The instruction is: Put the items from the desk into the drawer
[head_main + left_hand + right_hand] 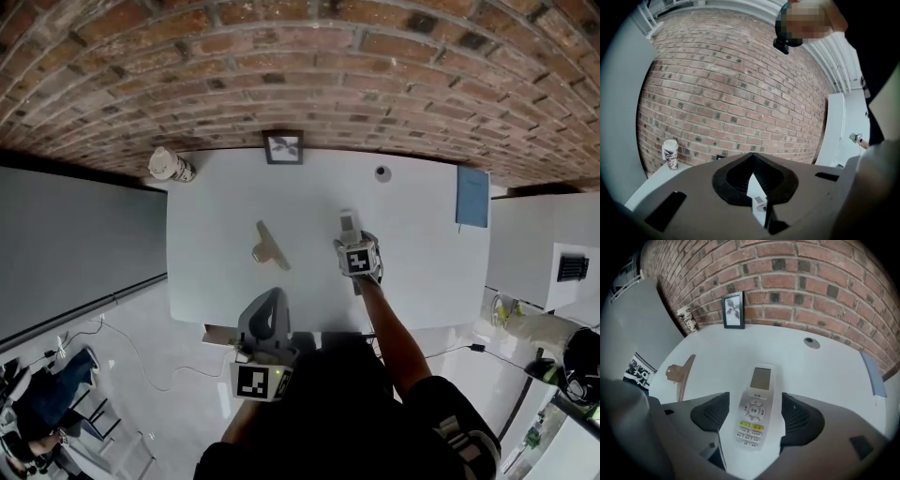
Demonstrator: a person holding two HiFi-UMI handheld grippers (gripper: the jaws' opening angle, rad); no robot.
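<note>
Desk [422, 272]: white top, set against a brick wall, seen from steeply above.
Left gripper [752, 154]: nearest, at the near edge of the desk; its jaws meet at the tips with nothing between them, and it points roughly level toward the wall.
Right gripper [754, 413]: farther in, over the middle of the desk and tilted down; its jaws stand wide apart, one on each side of the remote, and neither pad presses on it.
Remote [756, 404]: white, lying flat on the desk between the right jaws, screen end toward the wall, yellow and grey buttons at the near end.
Wooden clip [267, 246]: lying on the desk to the left of the remote, well apart from both grippers.
Round button [382, 172]: small and grey, beyond the right gripper.
Blue book [472, 197]: flat at the far right edge.
Picture frame [283, 147]: upright against the wall, mid-desk.
Paper cup [171, 166]: patterned, at the far left corner.
Wall [300, 75]: red-brown brick behind everything.
</note>
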